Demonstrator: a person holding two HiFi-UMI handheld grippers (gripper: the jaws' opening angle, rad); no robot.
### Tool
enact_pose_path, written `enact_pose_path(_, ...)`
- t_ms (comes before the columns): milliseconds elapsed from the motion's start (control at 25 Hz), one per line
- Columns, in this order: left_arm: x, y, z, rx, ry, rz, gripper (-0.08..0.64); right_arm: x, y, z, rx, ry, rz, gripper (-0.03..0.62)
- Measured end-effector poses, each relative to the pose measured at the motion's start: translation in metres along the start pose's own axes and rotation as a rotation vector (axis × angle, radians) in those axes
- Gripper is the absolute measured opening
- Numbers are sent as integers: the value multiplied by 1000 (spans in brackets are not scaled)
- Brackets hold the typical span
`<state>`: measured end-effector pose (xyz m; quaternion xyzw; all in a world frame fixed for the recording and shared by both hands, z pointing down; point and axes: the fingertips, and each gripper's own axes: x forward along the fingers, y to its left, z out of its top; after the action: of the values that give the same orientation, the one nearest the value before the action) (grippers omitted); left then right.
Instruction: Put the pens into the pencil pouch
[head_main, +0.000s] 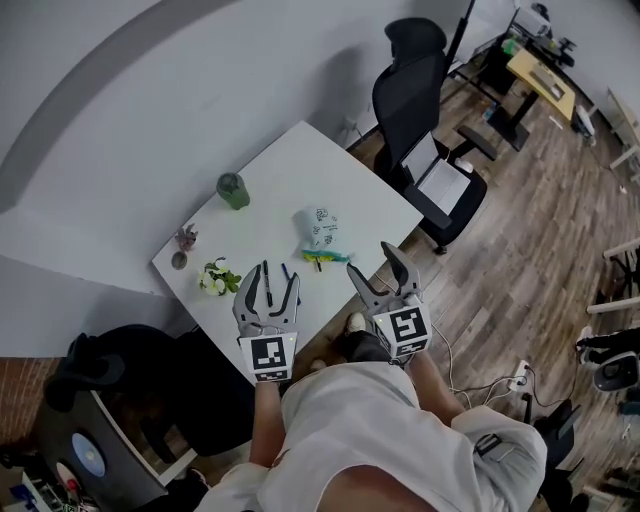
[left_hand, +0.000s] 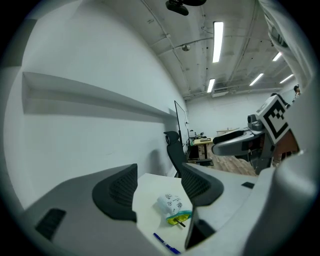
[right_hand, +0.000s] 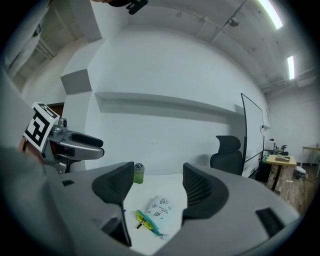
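Office, open-plan by the look of it. A white table (head_main: 290, 170) stands against a plain white wall (head_main: 150, 90). There are 2 chairs in shot: a black high-backed swivel chair (head_main: 405, 100) on the table's far side, and a dark chair (head_main: 150, 390) at bottom left. Wood-plank floor (head_main: 540, 240) runs to a desk (head_main: 545, 80) loaded with gear in the far corner. A power strip (head_main: 518, 380) trails cables across the planks. Overhead are long strip lights (left_hand: 217, 34) and bare pipework on a white ceiling (left_hand: 165, 35). It looks like a workplace, not a home.
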<state>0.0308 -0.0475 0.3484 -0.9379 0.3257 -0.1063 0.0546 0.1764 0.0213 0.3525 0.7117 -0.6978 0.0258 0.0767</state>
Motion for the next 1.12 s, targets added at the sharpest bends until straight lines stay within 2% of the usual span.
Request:
enact_pose_path(360,48,-9,4,-2,43,91,265,38,-48,-3,9,-3,95,305)
enact_pose_path(640,68,-12,-9,-34,87,140,259,62,-62,-17,13,18,171,301)
enact_pose_path(920,80,-2,-42,-69,146,148,253,87,-50,-36,12,65,215,288)
enact_pose_path(1120,89,10,-64,-89,166,119,249,104,-41,-47,-13,109,201,276)
